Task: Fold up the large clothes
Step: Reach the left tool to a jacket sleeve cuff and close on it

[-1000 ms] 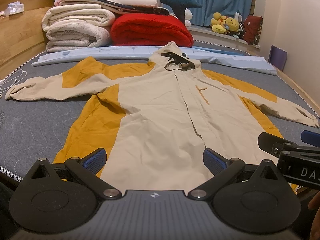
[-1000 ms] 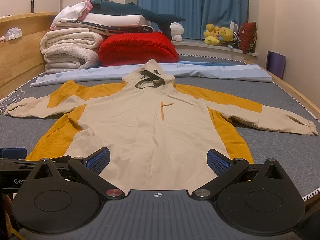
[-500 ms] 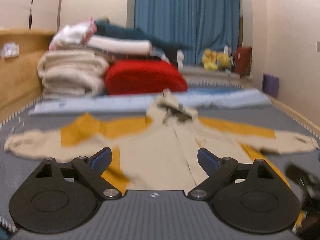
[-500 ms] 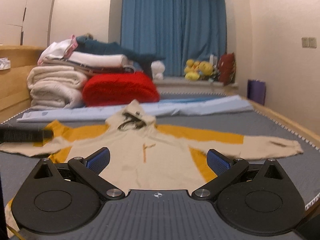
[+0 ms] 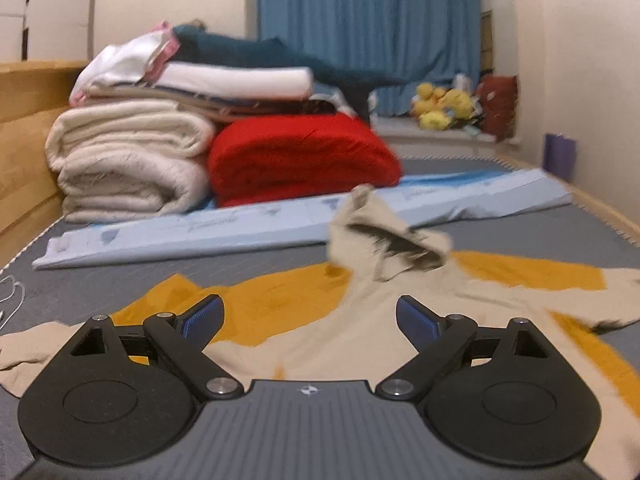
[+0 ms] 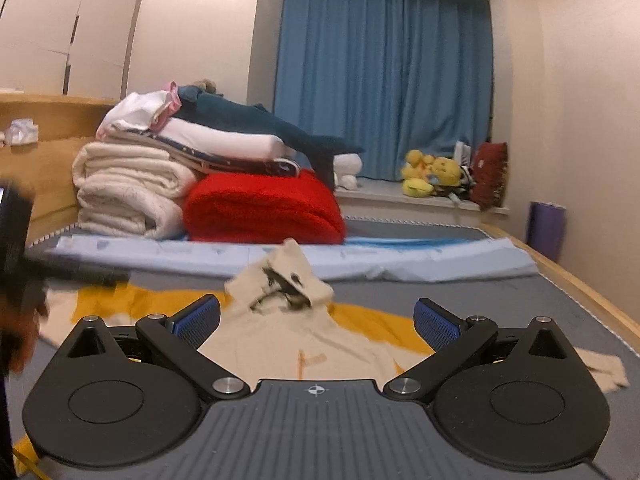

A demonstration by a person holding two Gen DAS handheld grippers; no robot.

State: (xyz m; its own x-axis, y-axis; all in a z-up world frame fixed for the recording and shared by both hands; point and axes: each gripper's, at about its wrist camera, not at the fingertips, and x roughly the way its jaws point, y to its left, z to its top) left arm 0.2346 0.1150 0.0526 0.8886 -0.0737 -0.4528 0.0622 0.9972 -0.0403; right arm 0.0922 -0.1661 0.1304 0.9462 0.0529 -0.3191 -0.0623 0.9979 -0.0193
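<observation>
A large beige and mustard hooded jacket [image 5: 360,320] lies flat, front up, on the grey mattress [image 5: 100,280], hood pointing away; it also shows in the right wrist view [image 6: 296,340]. My left gripper [image 5: 310,318] is open and empty, low over the jacket's left shoulder and chest. My right gripper [image 6: 316,320] is open and empty, over the chest below the hood [image 6: 280,280]. The left gripper's body [image 6: 16,240] shows blurred at the left edge of the right wrist view.
A folded pale blue sheet [image 5: 280,224] lies across the mattress behind the hood. Stacked cream blankets [image 5: 128,160], a red blanket [image 5: 300,160] and a plush shark sit at the back. A wooden bed frame [image 6: 580,288] runs along the right; white cable [image 5: 12,300] lies at left.
Both grippers have moved forward from the jacket's hem toward the hood and tilted up to a lower, flatter view. Both stay open and empty.
</observation>
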